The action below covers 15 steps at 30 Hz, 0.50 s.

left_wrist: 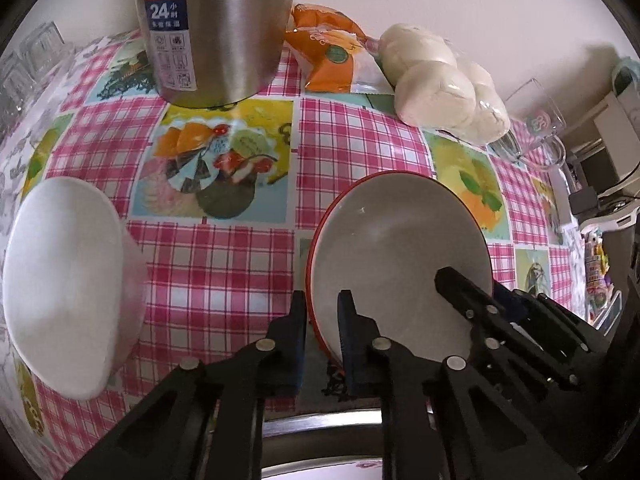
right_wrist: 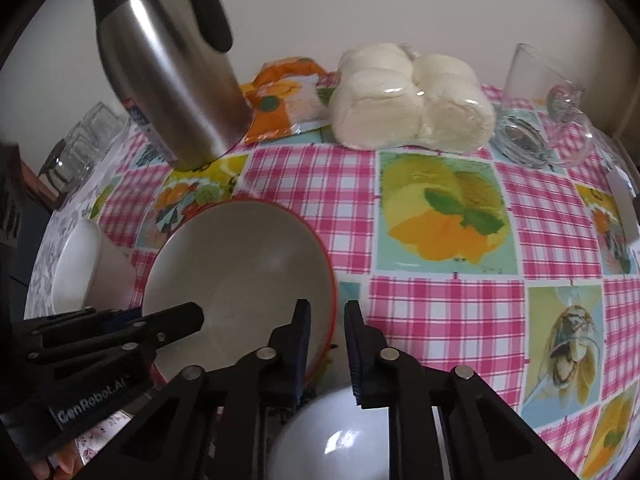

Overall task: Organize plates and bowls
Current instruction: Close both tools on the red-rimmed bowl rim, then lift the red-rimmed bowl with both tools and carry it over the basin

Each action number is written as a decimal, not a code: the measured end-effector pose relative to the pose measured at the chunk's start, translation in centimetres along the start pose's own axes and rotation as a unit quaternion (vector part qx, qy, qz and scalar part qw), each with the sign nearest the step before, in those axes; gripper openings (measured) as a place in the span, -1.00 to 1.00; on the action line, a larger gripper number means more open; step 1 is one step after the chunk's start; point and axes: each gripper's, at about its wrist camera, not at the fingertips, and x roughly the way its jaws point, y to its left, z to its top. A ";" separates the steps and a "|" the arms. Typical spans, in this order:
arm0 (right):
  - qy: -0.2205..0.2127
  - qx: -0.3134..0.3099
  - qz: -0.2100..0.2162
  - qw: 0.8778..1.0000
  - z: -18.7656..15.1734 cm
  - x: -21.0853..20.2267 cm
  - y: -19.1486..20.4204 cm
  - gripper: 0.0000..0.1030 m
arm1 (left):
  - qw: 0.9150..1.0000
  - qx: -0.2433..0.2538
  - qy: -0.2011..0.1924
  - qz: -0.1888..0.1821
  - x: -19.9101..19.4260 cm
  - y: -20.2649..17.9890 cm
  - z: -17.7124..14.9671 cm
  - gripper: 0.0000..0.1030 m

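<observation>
A red-rimmed bowl with a grey-white inside (left_wrist: pixel 400 256) is tilted above the checked tablecloth. My left gripper (left_wrist: pixel 322 332) is shut on its left rim, one finger outside and one inside. In the right wrist view the same bowl (right_wrist: pixel 240 272) sits between both grippers; my right gripper (right_wrist: pixel 328 344) straddles its right rim with a gap still showing, and the left gripper (right_wrist: pixel 160 324) grips the opposite rim. A white bowl (left_wrist: pixel 68 280) lies tipped at the left, also visible in the right wrist view (right_wrist: pixel 86 264). A white plate or bowl (right_wrist: pixel 332 436) lies below my right fingers.
A steel thermos jug (right_wrist: pixel 168 80) stands at the back. An orange packet (right_wrist: pixel 280 100) and a bag of white buns (right_wrist: pixel 412 100) lie behind the bowl. Glass cups (right_wrist: pixel 540 112) are at the right, more glasses (right_wrist: pixel 80 148) at the left. The table's metal edge (left_wrist: pixel 320 424) runs below.
</observation>
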 end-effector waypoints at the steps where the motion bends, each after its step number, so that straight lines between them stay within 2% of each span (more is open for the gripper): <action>1: 0.000 -0.001 0.001 1.000 0.0 0.1 0.1 -0.70 | 1.000 0.003 -0.002 0.002 0.0 -0.1 0.0 -0.70; 9: -0.014 0.018 0.010 1.000 -0.3 -0.7 -0.1 -0.74 | 0.999 0.009 -0.032 0.008 -1.0 -0.3 0.1 -0.75; 15: -0.041 0.031 0.018 0.998 -0.3 -3.1 -0.2 -0.75 | 0.997 0.014 -0.070 0.009 -4.4 -1.0 -0.3 -0.75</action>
